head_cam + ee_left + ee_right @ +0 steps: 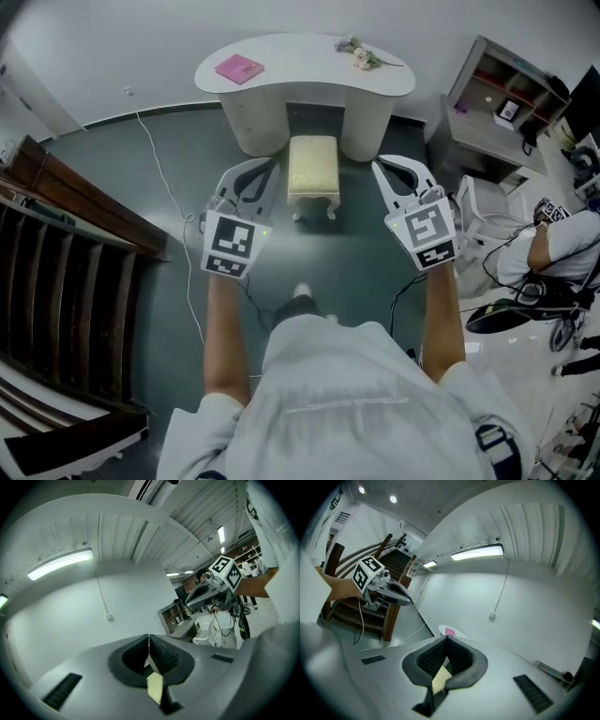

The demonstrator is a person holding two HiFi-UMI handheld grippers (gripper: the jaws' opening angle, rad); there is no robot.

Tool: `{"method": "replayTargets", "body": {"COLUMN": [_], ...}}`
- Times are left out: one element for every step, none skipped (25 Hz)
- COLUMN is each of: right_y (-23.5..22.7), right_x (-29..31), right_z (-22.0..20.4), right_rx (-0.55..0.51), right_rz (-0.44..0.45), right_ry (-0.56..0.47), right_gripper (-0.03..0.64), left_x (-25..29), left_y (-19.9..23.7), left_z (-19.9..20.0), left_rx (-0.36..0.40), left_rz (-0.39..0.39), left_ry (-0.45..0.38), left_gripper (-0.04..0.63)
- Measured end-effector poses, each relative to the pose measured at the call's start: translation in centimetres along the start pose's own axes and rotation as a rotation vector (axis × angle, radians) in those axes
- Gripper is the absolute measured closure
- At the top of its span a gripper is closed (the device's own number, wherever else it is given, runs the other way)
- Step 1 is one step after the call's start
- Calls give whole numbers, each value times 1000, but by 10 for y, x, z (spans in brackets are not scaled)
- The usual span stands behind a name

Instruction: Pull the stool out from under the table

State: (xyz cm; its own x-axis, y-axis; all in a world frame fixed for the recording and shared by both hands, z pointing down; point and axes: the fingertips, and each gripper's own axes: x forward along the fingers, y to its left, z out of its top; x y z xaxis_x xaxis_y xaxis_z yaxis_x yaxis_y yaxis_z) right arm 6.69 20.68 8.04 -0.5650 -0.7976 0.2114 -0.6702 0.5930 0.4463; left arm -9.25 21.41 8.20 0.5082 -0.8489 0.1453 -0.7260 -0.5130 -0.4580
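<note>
The cream cushioned stool (pixel 312 172) stands on white legs in front of the white curved table (pixel 281 70), its far end at the table's knee recess. My left gripper (pixel 266 169) hovers just left of the stool and my right gripper (pixel 381 166) to its right; neither touches it. Both are shut and hold nothing. In the left gripper view the jaws of my left gripper (pixel 149 638) meet, and a cream patch of the stool (pixel 154 686) shows beneath. The right gripper view shows the same: my right gripper (pixel 447 639) is shut, above a patch of the stool (pixel 439 680).
A pink book (pixel 239 67) and a sprig of flowers (pixel 360 54) lie on the table. A wooden staircase (pixel 66 272) runs along the left. A white cable (pixel 164 178) trails over the dark floor. A shelf unit (pixel 502 103) and a seated person (pixel 553 248) are at the right.
</note>
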Motion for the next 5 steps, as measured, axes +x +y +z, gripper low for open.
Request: {"method": "replayTargets", "body": {"right_y": [1,1,2,2,3], "right_x": [0,0,-1,-1,-1], "right_z": [-1,-1,-1,-1,0], "right_rx": [-1,-1,-1,-2,-2], "right_rz": [1,2,4,6,8], "right_ry": [1,1,1,0,0], "right_gripper": [601,601,601,601,601], "left_x": [0,0,0,0,-1], "left_y": [-1,-1,-1,-1,-1], "left_z": [0,0,0,0,0], "left_rx": [2,4,6,8,10], "left_rz": [-2,-3,-4,-6,-7], "left_ry": [2,3,5,6,8], "left_gripper": [575,576,575,575,575]}}
